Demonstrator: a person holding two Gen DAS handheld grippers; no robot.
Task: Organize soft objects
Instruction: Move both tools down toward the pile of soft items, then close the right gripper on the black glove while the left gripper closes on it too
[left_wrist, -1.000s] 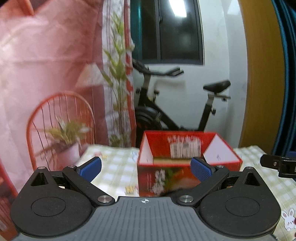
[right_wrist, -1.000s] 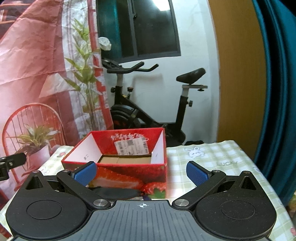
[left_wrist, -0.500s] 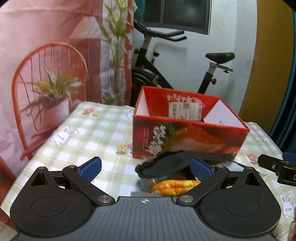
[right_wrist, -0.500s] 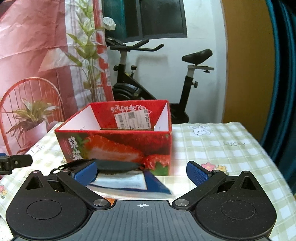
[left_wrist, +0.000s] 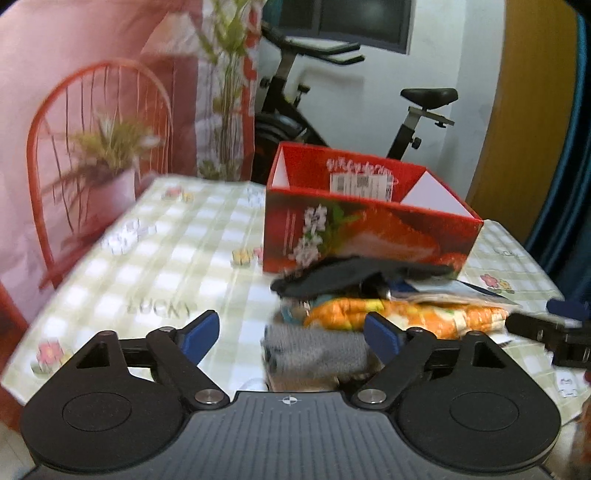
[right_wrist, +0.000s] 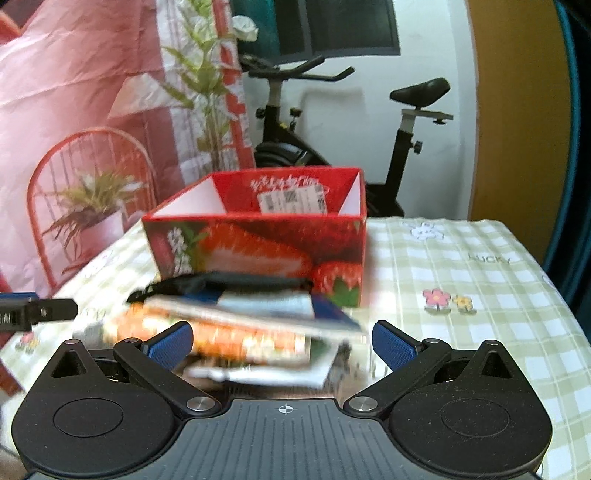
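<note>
Facing the red box (left_wrist: 369, 225) on the checked tablecloth (left_wrist: 155, 258), your left gripper (left_wrist: 291, 334) is closing with nothing pressed between its pads, the grey cloth (left_wrist: 317, 350) lying just ahead. Your right gripper (right_wrist: 282, 341) stands wide open. The pile of soft things (right_wrist: 236, 325), black pouch (right_wrist: 225, 282) on top, sits just in front of the box.

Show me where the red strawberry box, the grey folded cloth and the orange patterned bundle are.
Red strawberry-print cardboard box (left_wrist: 369, 236): left wrist view, front wall.
Grey folded knit cloth (left_wrist: 314, 349): left wrist view, top surface.
Orange patterned soft bundle (left_wrist: 406, 314): left wrist view, upper face.
</note>
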